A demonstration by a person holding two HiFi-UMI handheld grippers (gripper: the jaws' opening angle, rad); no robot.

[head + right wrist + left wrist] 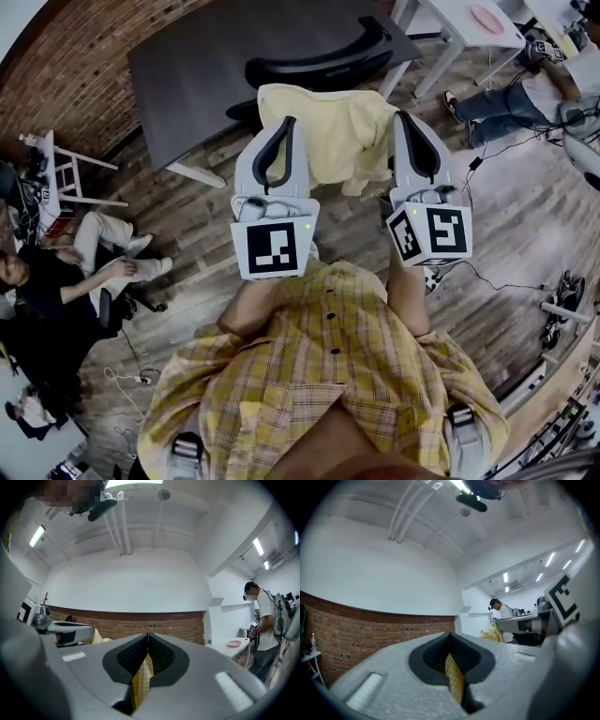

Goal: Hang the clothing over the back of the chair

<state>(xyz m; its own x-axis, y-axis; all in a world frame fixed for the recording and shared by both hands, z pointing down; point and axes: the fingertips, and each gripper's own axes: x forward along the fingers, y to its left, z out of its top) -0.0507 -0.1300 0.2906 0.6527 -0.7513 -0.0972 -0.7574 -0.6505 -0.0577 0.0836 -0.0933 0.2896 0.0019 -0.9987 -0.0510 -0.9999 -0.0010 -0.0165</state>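
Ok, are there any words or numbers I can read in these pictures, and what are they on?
No words or numbers can be read anywhere.
Left marker cube: only black and white squares, a pattern, not letters.
Right marker cube: the same kind of pattern, no letters.
Yellow clothing: plain, no print that shows.

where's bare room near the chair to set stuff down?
Dark table top is bare left of the chair. Wood floor between table and seated person is open. Crowded on the right: cables and a person's legs. Left gripper and right gripper are shut on the garment.
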